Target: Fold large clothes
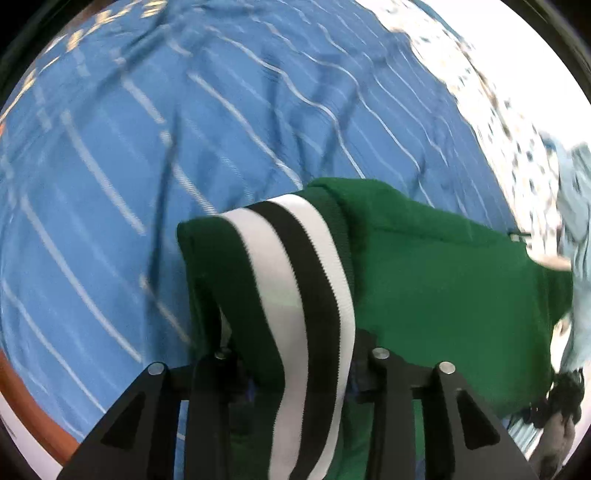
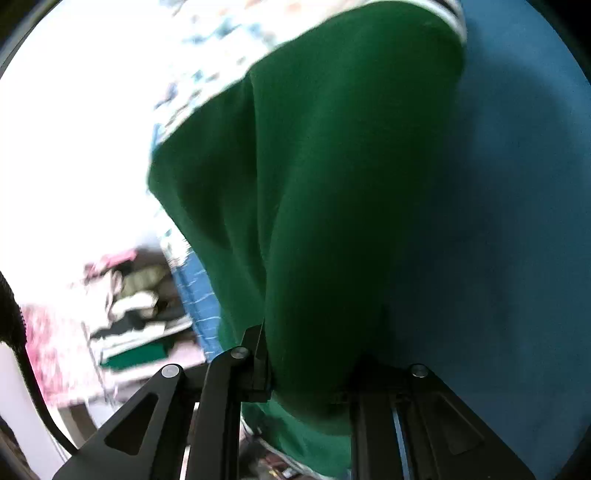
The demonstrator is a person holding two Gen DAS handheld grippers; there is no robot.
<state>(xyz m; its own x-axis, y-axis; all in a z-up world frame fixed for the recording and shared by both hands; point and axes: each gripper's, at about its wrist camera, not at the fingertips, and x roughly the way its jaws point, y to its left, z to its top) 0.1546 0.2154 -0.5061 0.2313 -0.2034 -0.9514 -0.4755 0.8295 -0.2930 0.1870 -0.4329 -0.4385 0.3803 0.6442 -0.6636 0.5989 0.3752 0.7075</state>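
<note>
A green garment (image 1: pixel 443 266) with a black-and-white striped band (image 1: pixel 306 295) hangs over my left gripper (image 1: pixel 295 354), which is shut on the garment at the striped edge. It is held above a blue striped bed sheet (image 1: pixel 147 147). In the right wrist view the same green garment (image 2: pixel 332 203) drapes from my right gripper (image 2: pixel 314 373), which is shut on its fabric; the fingertips are hidden by the cloth. The striped band shows at the top (image 2: pixel 452 14).
A white patterned cloth (image 1: pixel 498 103) and a pale blue garment (image 1: pixel 576 206) lie at the right of the bed. A wooden bed edge (image 1: pixel 22 398) shows lower left. A pile of folded clothes (image 2: pixel 136 295) sits beside the bed.
</note>
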